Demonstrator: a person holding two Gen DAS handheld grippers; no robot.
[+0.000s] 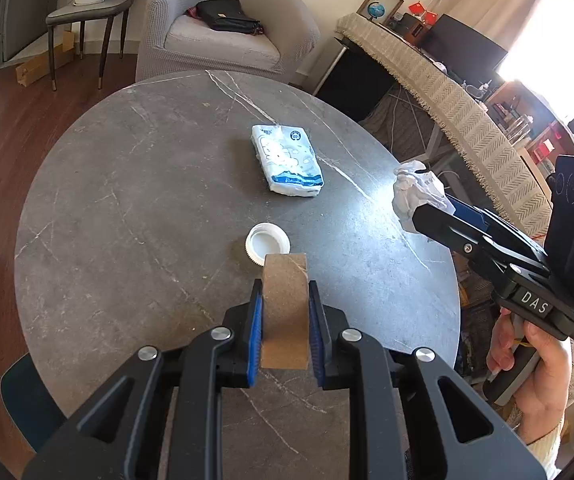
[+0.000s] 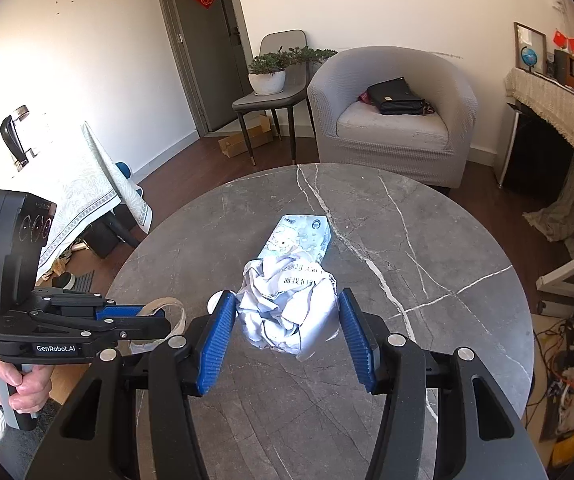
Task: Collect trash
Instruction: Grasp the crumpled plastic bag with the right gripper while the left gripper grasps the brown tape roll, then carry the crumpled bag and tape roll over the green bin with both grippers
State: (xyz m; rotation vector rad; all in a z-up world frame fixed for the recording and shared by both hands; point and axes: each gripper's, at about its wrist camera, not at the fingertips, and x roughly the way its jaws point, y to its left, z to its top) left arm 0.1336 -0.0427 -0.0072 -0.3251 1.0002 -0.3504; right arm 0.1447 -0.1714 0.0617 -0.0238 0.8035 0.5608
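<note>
Both tongs are pinching trash: left gripper (image 1: 285,312) a cardboard ring (image 1: 285,308), right gripper (image 2: 283,320) crumpled paper (image 2: 287,308). Bottle cap (image 1: 267,243) and tissue pack (image 1: 287,160) are lying uncollected on the table (image 1: 127,200).

A lived-in home sitting room: a round grey marble-veined tabletop (image 2: 427,240) on dark wooden flooring (image 2: 175,176), a grey upholstered tub armchair (image 2: 391,128) at twelve o'clock, a potted green plant (image 2: 269,70) at eleven.
</note>
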